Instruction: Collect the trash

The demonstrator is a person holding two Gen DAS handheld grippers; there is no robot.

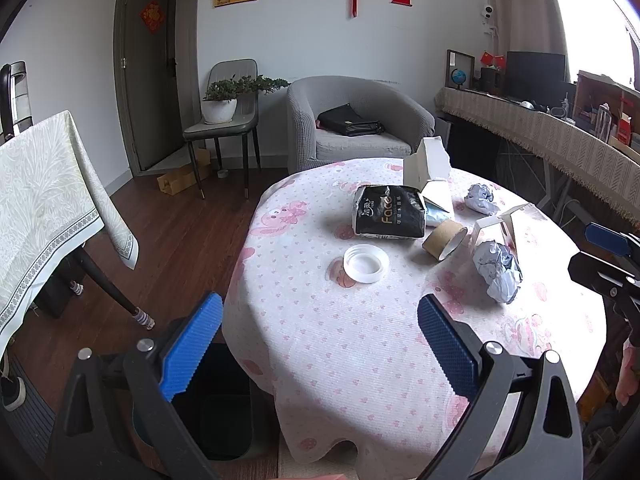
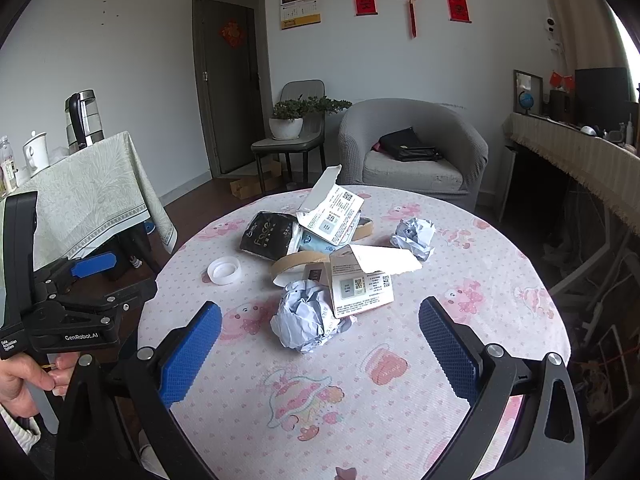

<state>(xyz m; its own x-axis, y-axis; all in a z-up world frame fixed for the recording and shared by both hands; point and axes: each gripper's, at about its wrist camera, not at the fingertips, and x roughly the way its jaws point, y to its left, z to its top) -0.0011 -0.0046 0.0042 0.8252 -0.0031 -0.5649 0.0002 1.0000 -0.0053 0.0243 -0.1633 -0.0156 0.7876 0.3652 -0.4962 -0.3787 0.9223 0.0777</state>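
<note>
Trash lies on a round table with a pink-patterned cloth. There is a white plastic lid, a black tissue pack, a cardboard tape roll, torn white boxes and two crumpled paper balls. My left gripper is open and empty at the table's near left edge. My right gripper is open and empty too, with a crumpled paper ball just ahead of it. The lid, tissue pack and a torn box lie beyond.
A dark bin stands on the floor under the table's left edge. A second table with a green cloth is at the left, with a kettle on it. A grey armchair, a chair with a plant and a long sideboard stand behind.
</note>
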